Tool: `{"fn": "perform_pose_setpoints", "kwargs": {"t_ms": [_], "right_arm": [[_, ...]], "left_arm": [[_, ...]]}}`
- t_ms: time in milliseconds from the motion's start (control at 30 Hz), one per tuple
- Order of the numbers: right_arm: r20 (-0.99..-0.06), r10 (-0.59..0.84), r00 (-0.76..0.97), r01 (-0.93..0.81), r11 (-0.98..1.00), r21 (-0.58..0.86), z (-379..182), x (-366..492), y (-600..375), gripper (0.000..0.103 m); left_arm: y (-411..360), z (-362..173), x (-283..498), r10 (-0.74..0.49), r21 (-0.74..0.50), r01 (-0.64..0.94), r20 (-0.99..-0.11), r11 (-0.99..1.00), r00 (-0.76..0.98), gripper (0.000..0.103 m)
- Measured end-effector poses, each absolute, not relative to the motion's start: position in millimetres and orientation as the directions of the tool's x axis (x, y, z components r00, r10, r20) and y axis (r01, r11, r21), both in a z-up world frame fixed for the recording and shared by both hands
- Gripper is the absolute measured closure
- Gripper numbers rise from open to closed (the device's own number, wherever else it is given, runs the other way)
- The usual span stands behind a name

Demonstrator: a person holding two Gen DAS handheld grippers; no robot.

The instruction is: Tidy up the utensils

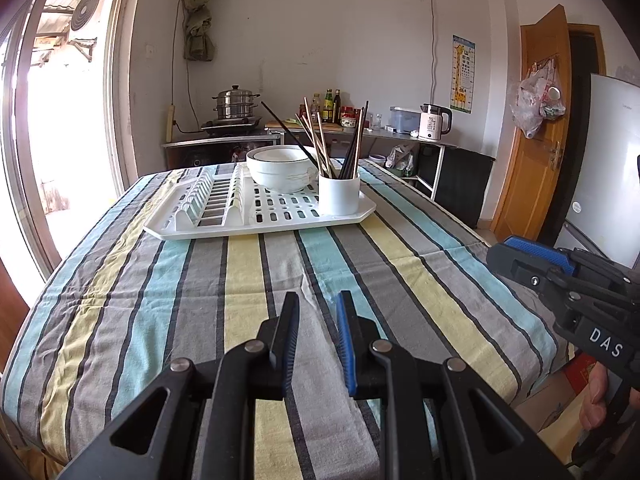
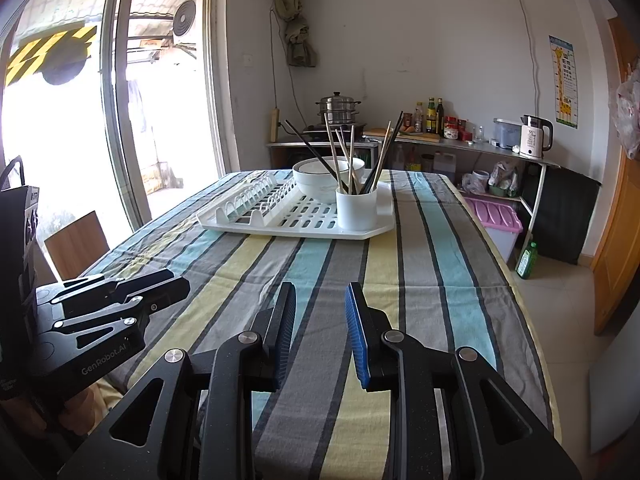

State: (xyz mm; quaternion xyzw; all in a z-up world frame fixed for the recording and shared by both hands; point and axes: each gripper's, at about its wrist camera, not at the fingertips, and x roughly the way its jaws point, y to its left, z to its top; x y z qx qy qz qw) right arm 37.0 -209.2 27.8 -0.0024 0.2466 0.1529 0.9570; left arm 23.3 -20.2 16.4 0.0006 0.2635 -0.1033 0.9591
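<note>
Both fingers (image 1: 289,336) (image 2: 356,336) parted, empty, low over the striped table (image 1: 256,280); ahead, chopsticks (image 1: 320,140) upright in the white holder (image 1: 339,196): tidied, or awaiting sorting.

open tablecloth (image 1: 256,280) up front, drying rack (image 1: 260,222) blocking far end

The chopsticks' (image 1: 324,148) lower ends are hidden inside the white holder (image 1: 339,194). At the right edge of the left wrist view, the right gripper (image 1: 500,254) is cut off.
</note>
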Motion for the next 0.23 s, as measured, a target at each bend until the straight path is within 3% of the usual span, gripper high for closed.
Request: {"fn": "perform_pose_setpoints", "kwargs": {"t_ms": [233], "right_arm": [[-0.468, 0.29, 0.835, -0.293, 0.954, 0.068, 28.2, 37.3, -210.3, 0.077]], "left_arm": [[-18.4, 18.4, 22.4, -0.201, -0.059, 0.198, -0.488, 0.978, 0.849, 0.083]]}}
